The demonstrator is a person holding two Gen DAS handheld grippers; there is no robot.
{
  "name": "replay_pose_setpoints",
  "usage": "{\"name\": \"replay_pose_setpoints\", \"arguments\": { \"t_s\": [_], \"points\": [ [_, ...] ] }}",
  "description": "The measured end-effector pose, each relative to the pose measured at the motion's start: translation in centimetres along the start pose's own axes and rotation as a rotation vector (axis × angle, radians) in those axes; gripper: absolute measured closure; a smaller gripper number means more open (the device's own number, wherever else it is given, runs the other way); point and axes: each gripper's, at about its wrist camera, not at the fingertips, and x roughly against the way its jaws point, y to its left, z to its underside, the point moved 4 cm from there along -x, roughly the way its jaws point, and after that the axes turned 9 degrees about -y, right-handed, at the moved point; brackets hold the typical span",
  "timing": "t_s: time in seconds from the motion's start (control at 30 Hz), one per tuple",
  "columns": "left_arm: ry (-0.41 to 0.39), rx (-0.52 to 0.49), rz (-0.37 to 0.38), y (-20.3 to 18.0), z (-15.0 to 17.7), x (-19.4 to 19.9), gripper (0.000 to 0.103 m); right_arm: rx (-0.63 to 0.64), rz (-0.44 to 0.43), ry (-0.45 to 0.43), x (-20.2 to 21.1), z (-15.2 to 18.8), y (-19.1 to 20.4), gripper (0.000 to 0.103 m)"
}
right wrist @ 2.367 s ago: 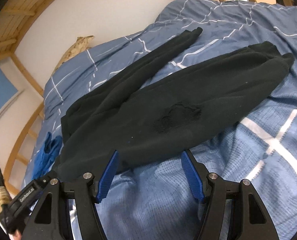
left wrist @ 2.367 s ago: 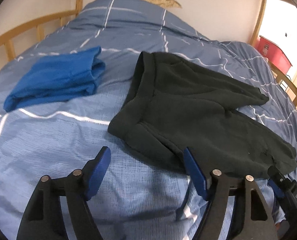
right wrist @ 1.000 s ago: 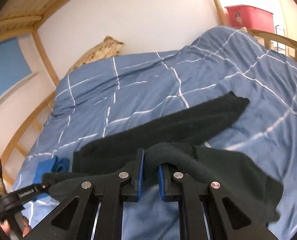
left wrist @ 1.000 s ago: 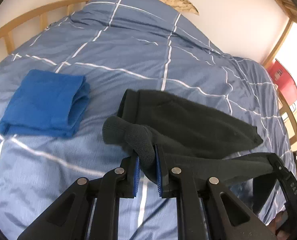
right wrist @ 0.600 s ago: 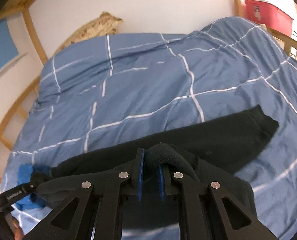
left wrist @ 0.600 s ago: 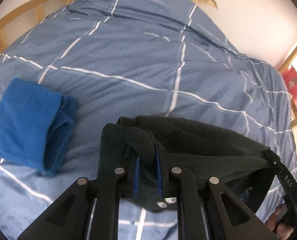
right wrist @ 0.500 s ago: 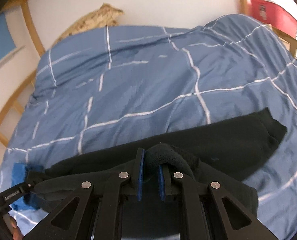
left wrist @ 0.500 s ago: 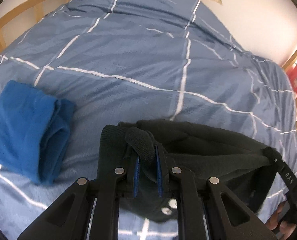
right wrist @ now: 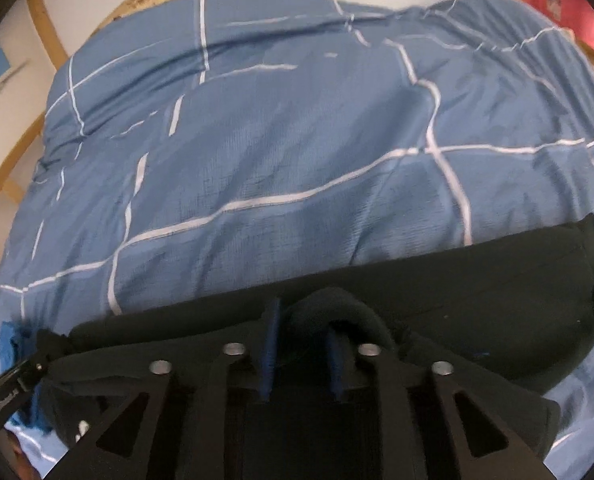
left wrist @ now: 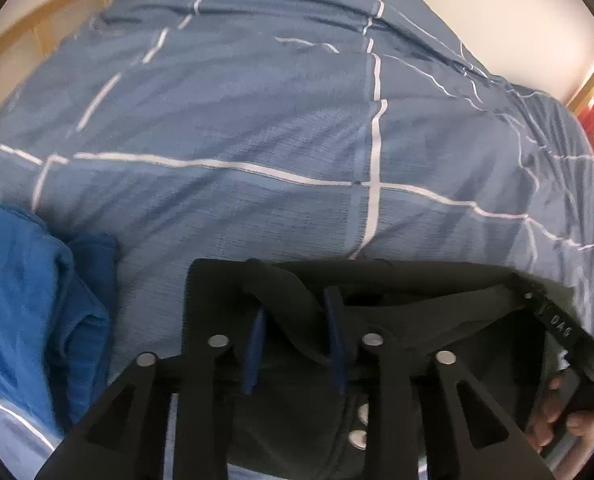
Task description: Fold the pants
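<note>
Far left of the left tool (left wrist: 293,340): a folded blue cloth (left wrist: 29,300) lying on the bed (left wrist: 257,112), apart from the dark pants (left wrist: 417,304). Directly under that tool: the pants' near edge, a ridge of fabric standing between the blue pads (left wrist: 253,352). Jaws just opened, a gap showing on both sides of the ridge, so released rather than pinched. Off to the right of it: the other tool's body, with fingers of a hand (left wrist: 557,416) wrapped on the handle.

Over at the right tool (right wrist: 303,354): same picture, a hump of the pants (right wrist: 477,292) arching between parted pads, jaws just let go, fabric resting loose rather than clamped. Beyond the tips: bare blue checked cover. Right of the tips: the doubled leg end lying flat.

Progress, judging by the layers: first lengthwise fold looking done, one leg brought over onto the other and set down on the bed. Left to do, most likely: pulling both tools clear, then folding the long strip across its length once or twice into a compact stack.
</note>
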Motion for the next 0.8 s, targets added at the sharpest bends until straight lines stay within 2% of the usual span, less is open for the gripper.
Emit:
{"name": "replay_pose_setpoints", "arguments": {
  "t_s": [0.03,0.07,0.1,0.13,0.23,0.33,0.43,0.47,0.5,0.67,0.8],
  "points": [
    [0.011,0.016,0.01,0.0,-0.2,0.0,0.068,-0.012,-0.013,0.014,0.1,-0.2,0.1,0.066],
    [0.035,0.045,0.027,0.2,-0.4,0.1,0.064,-0.024,-0.027,0.021,0.4,-0.4,0.2,0.063],
    [0.055,0.057,0.033,0.2,-0.5,0.0,0.058,-0.03,-0.04,0.026,0.8,-0.5,0.4,0.055],
    [0.087,0.063,0.037,0.2,-0.6,0.0,0.057,-0.033,-0.058,0.037,1.2,-0.7,0.8,0.052],
    [0.129,0.071,0.04,0.1,-0.8,0.5,0.056,0.016,-0.07,0.082,2.5,-0.8,2.2,0.052],
    [0.161,0.088,0.062,0.0,-1.1,1.2,0.052,0.087,-0.067,0.073,4.2,-1.0,3.4,0.052],
    [0.211,0.146,0.096,0.3,-1.8,1.6,0.037,0.102,-0.078,0.072,5.3,-1.5,3.9,0.052],
    [0.208,0.143,0.064,0.4,-2.2,1.9,0.028,0.105,-0.067,0.062,5.5,-1.8,3.9,0.052],
    [0.2,0.13,0.034,0.5,-2.6,2.3,0.026,0.113,-0.051,0.059,5.7,-2.0,4.0,0.052],
    [0.162,0.025,0.038,-0.7,-4.2,5.1,0.026,0.164,-0.05,0.045,6.6,-3.1,4.8,0.052],
    [0.123,-0.07,0.035,-2.1,-4.0,7.4,0.026,0.222,-0.065,0.018,8.6,-3.3,5.5,0.052]
  ]
}}
